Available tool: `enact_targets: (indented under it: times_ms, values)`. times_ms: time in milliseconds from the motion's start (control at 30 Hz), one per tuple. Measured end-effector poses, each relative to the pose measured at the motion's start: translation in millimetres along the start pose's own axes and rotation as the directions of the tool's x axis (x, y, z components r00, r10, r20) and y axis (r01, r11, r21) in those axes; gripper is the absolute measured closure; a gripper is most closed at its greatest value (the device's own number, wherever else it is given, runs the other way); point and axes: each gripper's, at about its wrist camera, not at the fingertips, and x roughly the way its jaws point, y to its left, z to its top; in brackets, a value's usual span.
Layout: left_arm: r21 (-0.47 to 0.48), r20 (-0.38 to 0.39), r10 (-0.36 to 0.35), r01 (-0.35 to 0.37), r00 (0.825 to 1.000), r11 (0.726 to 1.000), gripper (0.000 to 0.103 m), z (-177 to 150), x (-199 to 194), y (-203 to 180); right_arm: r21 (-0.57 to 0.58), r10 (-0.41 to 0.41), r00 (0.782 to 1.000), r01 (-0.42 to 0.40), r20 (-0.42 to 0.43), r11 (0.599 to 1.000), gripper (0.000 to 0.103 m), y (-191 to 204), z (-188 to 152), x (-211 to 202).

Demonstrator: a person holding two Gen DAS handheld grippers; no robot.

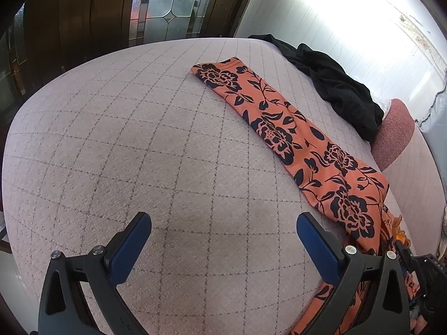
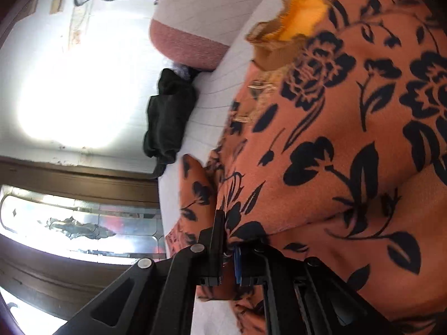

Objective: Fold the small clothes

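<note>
An orange garment with a black flower print [image 1: 293, 134] lies stretched as a long strip across the pale quilted bed, from the far middle to the near right. My left gripper [image 1: 223, 220] is open and empty above bare bedspread, left of the garment's near end. My right gripper [image 2: 230, 234] is shut on a fold of the same orange garment [image 2: 335, 139], which fills most of the right wrist view; a lighter orange lining with a frayed edge [image 2: 301, 11] shows at its top.
A black garment [image 1: 335, 83] lies heaped at the bed's far right edge, next to a pink cushion [image 1: 394, 134]. The quilted bedspread [image 1: 125, 139] spreads left. A dark wooden door with leaded glass [image 1: 167, 2] stands behind the bed.
</note>
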Motion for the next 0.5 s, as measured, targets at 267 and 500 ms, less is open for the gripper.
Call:
enact_targets:
  times_ms: [267, 500]
  values:
    - [0.010, -0.003, 0.005, -0.005, 1.000, 1.000, 0.000, -1, 2, -1, 0.030, -0.093, 0.989, 0.097, -0.118, 0.995, 0.093, -33, -19, 15]
    - [0.007, 0.004, 0.014, -0.014, 1.000, 1.000, 0.000, 0, 3, -2, -0.150, -0.120, 0.968, 0.088, -0.221, 0.985, 0.024, -2, -20, -27]
